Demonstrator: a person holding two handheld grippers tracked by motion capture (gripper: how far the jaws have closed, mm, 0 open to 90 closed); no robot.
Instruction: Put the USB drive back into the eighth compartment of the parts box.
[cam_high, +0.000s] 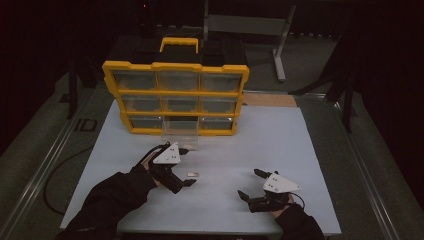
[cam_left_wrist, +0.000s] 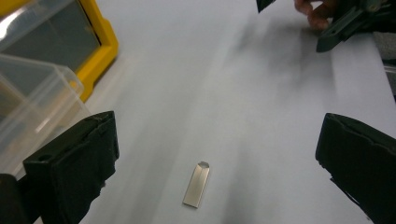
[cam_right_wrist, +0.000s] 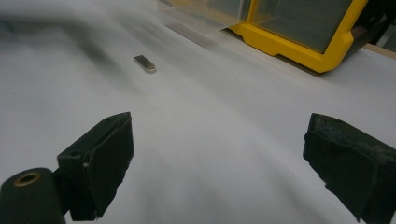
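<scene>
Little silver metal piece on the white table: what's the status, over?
Left gripper open, jaws straddling the flat silver metal piece, not touching. Right gripper open, empty. Clear plastic drawer pulled out of yellow organiser. Path clear.

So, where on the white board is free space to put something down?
The white board is bare right of the yellow organizer and along its left edge. It is crowded in front of the organizer: the clear drawer, left tongs, metal piece.

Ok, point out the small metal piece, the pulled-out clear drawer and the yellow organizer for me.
small metal piece (cam_left_wrist: 196, 185): left gripper view, middle of its flat face.
clear drawer (cam_high: 180, 134): high view, its front wall.
yellow organizer (cam_high: 175, 66): high view, top frame edge.
</scene>
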